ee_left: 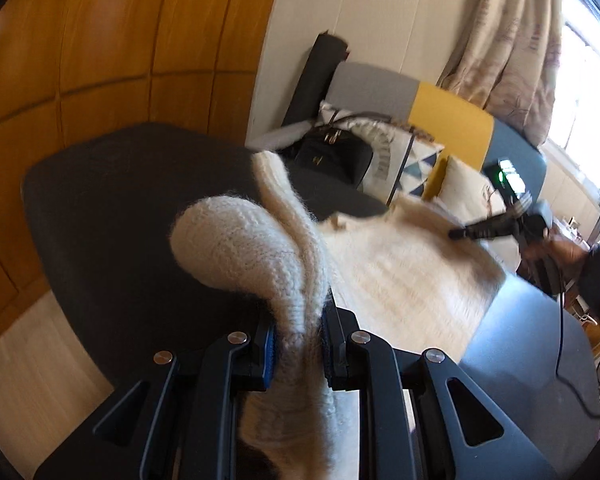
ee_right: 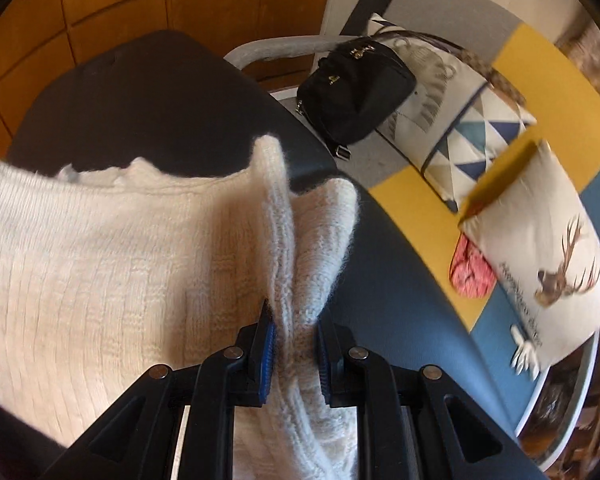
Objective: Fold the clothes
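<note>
Left tongs (ee_left: pixel 298 342) are pinching a thick fold of the cream knit sweater (ee_left: pixel 400 272), and right tongs (ee_right: pixel 294 346) are clamping another bunched edge, so the garment is hanging taut between them, spreading toward twelve o'clock over the dark worktop (ee_left: pixel 120 220), probably for laying flat.

Orange-brown wood panelling (ee_left: pixel 100 40) curves across the far left, and a cream wall (ee_left: pixel 360 12) stands to its right. Pale wood floor (ee_left: pixel 32 360) shows at the near left beside the dark table (ee_left: pixel 112 208). Beyond the table sits a sofa (ee_right: pixel 432 216) in grey, yellow and blue blocks, carrying a black bag (ee_right: pixel 356 88), a triangle-patterned cushion (ee_right: pixel 472 128) and a stag cushion (ee_right: pixel 548 256) (something pink is tucked beneath it). Far right, patterned curtains (ee_left: pixel 512 44) hang by a window (ee_left: pixel 584 92) blazing with daylight.
</note>
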Tool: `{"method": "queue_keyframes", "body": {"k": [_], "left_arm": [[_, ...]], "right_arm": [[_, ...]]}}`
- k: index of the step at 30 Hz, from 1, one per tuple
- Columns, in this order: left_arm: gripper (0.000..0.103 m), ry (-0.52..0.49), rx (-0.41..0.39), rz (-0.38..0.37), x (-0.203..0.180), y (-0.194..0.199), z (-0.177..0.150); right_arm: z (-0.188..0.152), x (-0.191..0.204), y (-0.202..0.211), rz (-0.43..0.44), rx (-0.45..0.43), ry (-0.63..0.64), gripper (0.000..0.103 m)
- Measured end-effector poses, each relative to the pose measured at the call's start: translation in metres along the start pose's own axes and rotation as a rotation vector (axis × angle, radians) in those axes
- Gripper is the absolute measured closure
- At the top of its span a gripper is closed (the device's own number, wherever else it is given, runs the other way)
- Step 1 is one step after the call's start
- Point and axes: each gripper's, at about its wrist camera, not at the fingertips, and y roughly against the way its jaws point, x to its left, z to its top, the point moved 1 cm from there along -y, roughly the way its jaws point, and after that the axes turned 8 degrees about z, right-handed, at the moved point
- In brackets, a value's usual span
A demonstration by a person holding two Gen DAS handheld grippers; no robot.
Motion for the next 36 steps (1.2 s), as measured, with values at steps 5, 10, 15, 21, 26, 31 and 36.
{"method": "queue_keyframes", "body": {"k": [5,10,15,21,26,31,36], "left_arm": [[0.084,0.125,0.152,0.005,0.019,-0.027,-0.017],[0.084,0.160,0.220,0.018,0.024,-0.035,-0.029],[0.081,0.133,0.262,0.063,0.022,-0.034,-0.036],[0.077,0.128,0.297,0.077,0.026,-0.027,-0.042],[0.077,0.133,0.302,0.082,0.034,-0.016,-0.048],[0.077,0.141,0.288,0.110,0.041,-0.009,-0.046],[0.077,0.159,0.232,0.136,0.048,0.003,-0.036]], "right_arm": [[0.010,-0.006,-0.027,-0.021,0.060,-0.042,0.086],[0.003,-0.016,-0.043,-0.004,0.071,-0.127,0.085],[-0.001,-0.038,-0.049,0.066,0.045,-0.309,0.078],[-0.009,-0.062,-0.031,0.130,-0.036,-0.495,0.078],[-0.007,-0.057,-0.002,0.106,-0.128,-0.481,0.078],[-0.020,-0.053,0.005,0.348,-0.148,-0.519,0.078],[-0.041,-0.058,-0.027,0.226,-0.015,-0.552,0.089]]}}
